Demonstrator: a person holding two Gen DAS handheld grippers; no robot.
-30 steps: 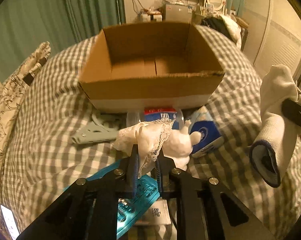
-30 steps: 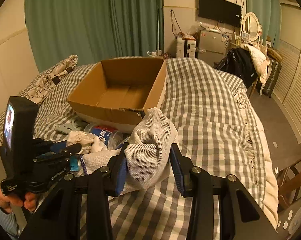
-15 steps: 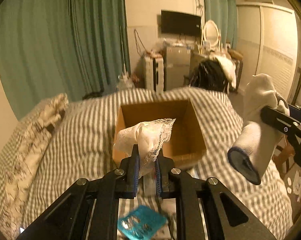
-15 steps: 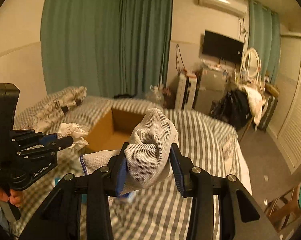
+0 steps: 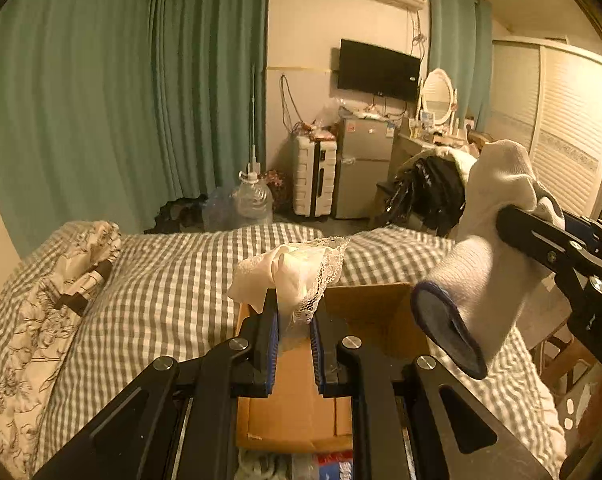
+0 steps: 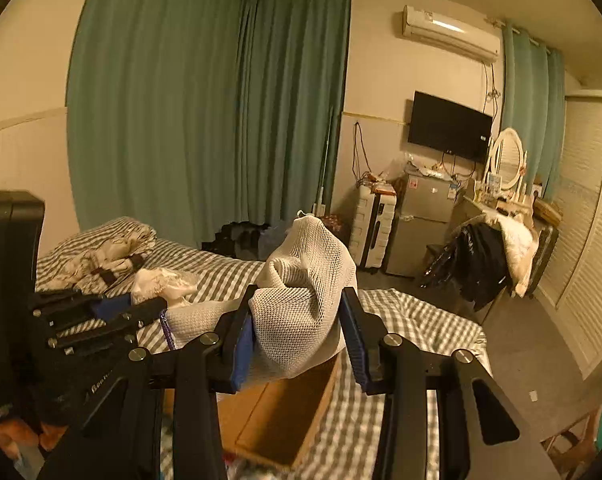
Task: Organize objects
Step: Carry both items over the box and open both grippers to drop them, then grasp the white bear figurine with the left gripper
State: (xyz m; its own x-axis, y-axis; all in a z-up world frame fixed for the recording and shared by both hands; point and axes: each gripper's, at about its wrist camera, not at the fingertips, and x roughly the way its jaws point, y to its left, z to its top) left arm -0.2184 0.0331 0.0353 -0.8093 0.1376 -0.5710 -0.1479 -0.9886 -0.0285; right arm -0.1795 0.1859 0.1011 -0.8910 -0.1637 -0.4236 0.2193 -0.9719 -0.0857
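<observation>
My left gripper (image 5: 294, 320) is shut on a white lace-trimmed cloth (image 5: 297, 270) and holds it above the open cardboard box (image 5: 297, 400) on the checked bed. My right gripper (image 6: 297, 332) is shut on a white mesh sock (image 6: 301, 300) with a dark blue cuff, held over the box (image 6: 277, 420). In the left wrist view the sock (image 5: 481, 280) and right gripper hang at the right. In the right wrist view the left gripper (image 6: 101, 312) with the lace cloth (image 6: 161, 284) is at the left.
A patterned pillow (image 5: 61, 280) lies at the bed's left. Loose items (image 5: 329, 464) lie in front of the box. Beyond the bed stand a water jug (image 5: 253, 200), a white suitcase (image 5: 315, 176), a small fridge (image 5: 361, 168) and a clothes-piled chair (image 5: 433, 192).
Both grippers have risen from the bed with their cloths and moved forward over the box. The views now tilt up toward the room.
</observation>
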